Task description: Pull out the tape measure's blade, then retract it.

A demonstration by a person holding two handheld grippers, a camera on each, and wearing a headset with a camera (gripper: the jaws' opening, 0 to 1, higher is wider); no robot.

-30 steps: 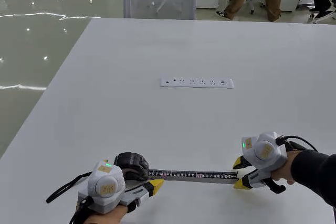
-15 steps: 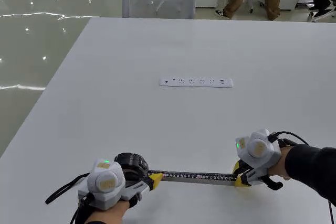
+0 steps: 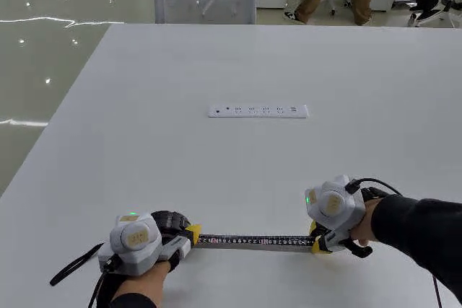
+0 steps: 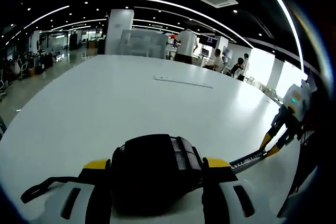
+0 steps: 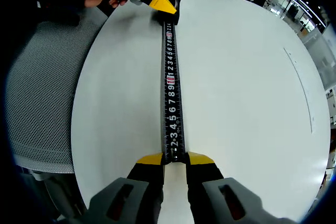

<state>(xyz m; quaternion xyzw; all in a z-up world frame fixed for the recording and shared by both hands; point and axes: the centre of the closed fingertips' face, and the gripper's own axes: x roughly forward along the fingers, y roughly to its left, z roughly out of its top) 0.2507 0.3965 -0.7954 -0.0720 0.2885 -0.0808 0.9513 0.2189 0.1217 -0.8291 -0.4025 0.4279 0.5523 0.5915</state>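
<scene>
Gripping tape measure (image 3: 172,220) and blade (image 3: 253,240), hand-held grippers (image 3: 182,239) (image 3: 315,239) hug table (image 3: 216,55) edge.

Both grippers low in the frame, jaws turned toward each other

In the head view the left gripper (image 3: 180,234) sits at lower left, its yellow-tipped jaws clamped around the tape measure case (image 4: 155,166). At lower right, the right gripper (image 3: 316,239) pinches the end of the blade (image 5: 171,93). A dark sleeve (image 3: 419,230) covers the right forearm, and the left hand (image 3: 137,290) reaches up from the bottom edge.
</scene>
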